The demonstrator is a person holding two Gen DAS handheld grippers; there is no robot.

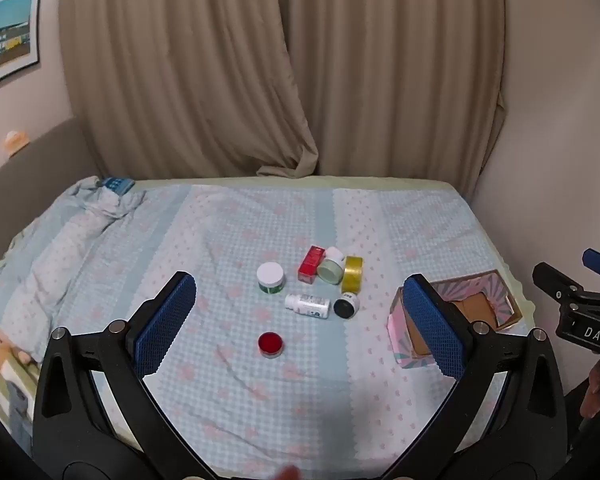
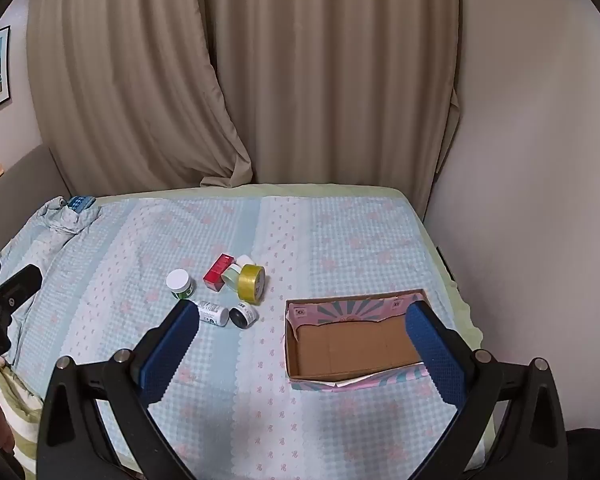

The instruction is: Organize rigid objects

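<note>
Not started: cardboard box [image 2: 352, 350] on bed [image 2: 340, 232] right still empty; jars, bottles, tape roll [image 2: 251, 282] left, unsorted. Left gripper [image 1: 300, 322], right gripper [image 2: 306, 350] fingers released, holding nothing.

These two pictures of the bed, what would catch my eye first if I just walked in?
Probably the small cluster of containers mid-bed: a yellow tape roll standing on edge, touching a red box, with a white-lidded jar to their left. A lone red-lidded tin sits nearer the camera. At the bed's right edge lies an open, empty cardboard box with pink-patterned sides.
</note>
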